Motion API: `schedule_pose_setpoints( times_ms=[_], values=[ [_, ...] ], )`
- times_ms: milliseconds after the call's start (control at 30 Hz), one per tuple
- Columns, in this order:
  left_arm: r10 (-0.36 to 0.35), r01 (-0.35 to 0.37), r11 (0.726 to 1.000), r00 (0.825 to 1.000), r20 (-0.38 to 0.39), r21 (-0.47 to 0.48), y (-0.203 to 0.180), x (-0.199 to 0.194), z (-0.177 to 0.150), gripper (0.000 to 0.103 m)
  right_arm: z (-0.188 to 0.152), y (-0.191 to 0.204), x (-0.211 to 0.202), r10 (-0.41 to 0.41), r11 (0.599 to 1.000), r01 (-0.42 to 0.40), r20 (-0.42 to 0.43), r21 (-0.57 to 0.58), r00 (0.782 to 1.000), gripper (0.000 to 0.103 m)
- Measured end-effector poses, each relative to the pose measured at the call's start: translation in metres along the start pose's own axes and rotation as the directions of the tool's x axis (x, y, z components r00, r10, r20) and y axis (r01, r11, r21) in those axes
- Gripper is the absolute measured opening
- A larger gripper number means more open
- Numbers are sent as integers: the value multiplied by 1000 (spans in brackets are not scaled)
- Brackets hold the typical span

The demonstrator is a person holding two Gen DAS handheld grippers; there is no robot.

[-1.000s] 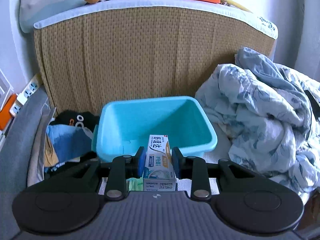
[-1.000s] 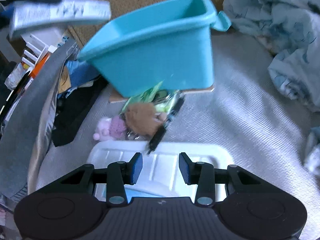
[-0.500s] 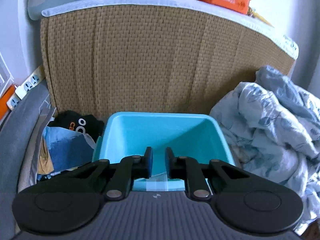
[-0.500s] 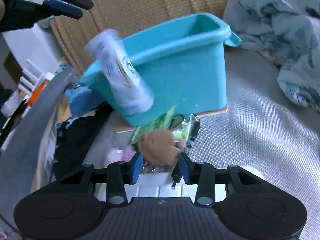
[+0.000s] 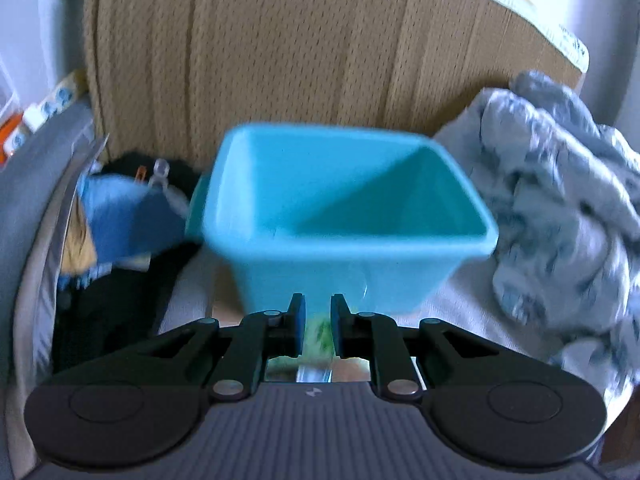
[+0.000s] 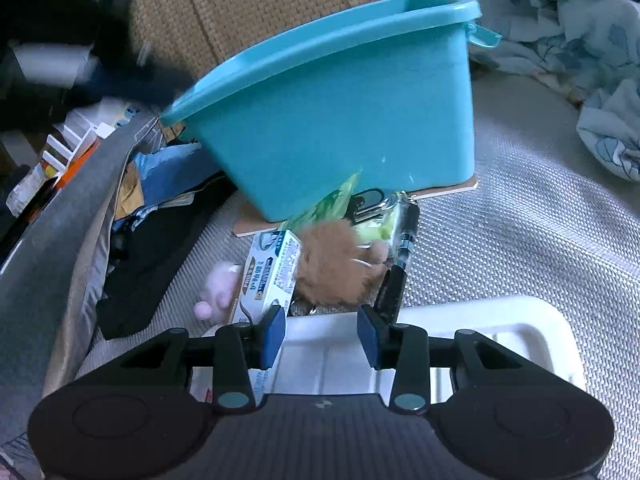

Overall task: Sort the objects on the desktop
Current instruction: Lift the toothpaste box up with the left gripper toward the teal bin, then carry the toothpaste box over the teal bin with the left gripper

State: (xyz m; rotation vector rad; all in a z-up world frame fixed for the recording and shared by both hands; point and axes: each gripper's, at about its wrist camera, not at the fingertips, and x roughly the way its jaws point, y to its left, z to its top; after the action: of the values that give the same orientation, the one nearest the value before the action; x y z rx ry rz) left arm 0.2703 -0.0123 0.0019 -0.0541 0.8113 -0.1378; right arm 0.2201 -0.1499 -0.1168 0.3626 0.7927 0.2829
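Two close, downward-tilted wrist views, both on the teal bin (image 5: pixel 348 216) (image 6: pixel 340 120)

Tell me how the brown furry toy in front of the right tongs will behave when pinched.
The brown furry toy looks soft, so it will probably squash between the pads. It seems light for its bulk and unlikely to roll. It lies against the black pen and the toothpaste box, which may shift.

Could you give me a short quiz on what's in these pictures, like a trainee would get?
1. What colour is the bin?
2. True or false: the box lies outside the bin, beside the plush.
3. The right gripper is: A) open and empty, B) shut on a pen, C) shut on the plush.

Key: 1 teal; 2 true; 3 A.
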Motion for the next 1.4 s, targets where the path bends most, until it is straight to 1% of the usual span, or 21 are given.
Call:
schedule_pose_setpoints(
  times_ms=[100,233,300,433,533,600,667,733,800,867,933,1067,1133,1167,1233,1267,1333,1400],
  values=[
    [7,-7,1000,1000,-15,0,8,-2,-29,20,-2,-7,-2,36,998,-36,-2,42,999,44],
    [10,-7,999,998,-69,35,8,3,-65,24,0,-15,-4,76,994,-74,-18,82,997,44],
    [5,-2,999,995,-95,39,7,7,-76,27,-1,-20,-4,89,991,-87,-19,100,996,44],
    [12,-5,999,989,-145,50,4,18,-88,27,-3,-26,-5,101,990,-97,-29,102,994,44],
    [30,-22,998,987,-158,57,2,26,-92,28,-4,-31,-7,94,990,-89,-41,109,995,44],
    [41,-33,998,987,-154,52,3,31,-93,37,-3,-35,-8,103,986,-97,-38,134,994,44],
    [41,-36,999,989,-145,33,3,34,-92,43,-1,-39,-11,117,981,-111,-31,156,993,44],
    [39,-37,999,989,-140,21,2,37,-90,43,2,-42,-13,114,981,-109,-20,163,993,44],
    [40,-36,999,989,-141,29,-2,40,-88,42,4,-45,-15,116,978,-113,-10,174,993,45],
    [23,-20,1000,989,-147,24,-5,43,-85,41,6,-49,-16,120,975,-116,-6,187,993,47],
    [33,-31,999,986,-161,20,-9,47,-84,42,7,-54,-18,118,974,-115,-2,196,993,47],
    [57,-46,997,983,-175,66,-14,60,-87,43,8,-60,-18,123,974,-117,-19,194,992,47],
    [84,-71,994,981,-177,79,-17,65,-90,46,8,-59,-19,118,978,-112,-27,177,993,47],
    [99,-86,993,981,-164,85,-18,66,-91,53,7,-61,-21,118,979,-112,-27,168,993,49],
    [123,-111,990,982,-147,87,-20,68,-93,61,6,-61,-22,117,982,-110,-35,156,993,51],
    [125,-114,990,982,-142,86,-21,68,-93,61,6,-63,-23,114,982,-107,-37,155,993,51],
    [120,-109,990,985,-126,90,-21,68,-93,59,5,-67,-24,112,981,-104,-42,161,993,51],
    [103,-93,993,986,-130,79,-21,69,-94,59,4,-71,-25,109,980,-100,-45,170,993,51]
  ],
)
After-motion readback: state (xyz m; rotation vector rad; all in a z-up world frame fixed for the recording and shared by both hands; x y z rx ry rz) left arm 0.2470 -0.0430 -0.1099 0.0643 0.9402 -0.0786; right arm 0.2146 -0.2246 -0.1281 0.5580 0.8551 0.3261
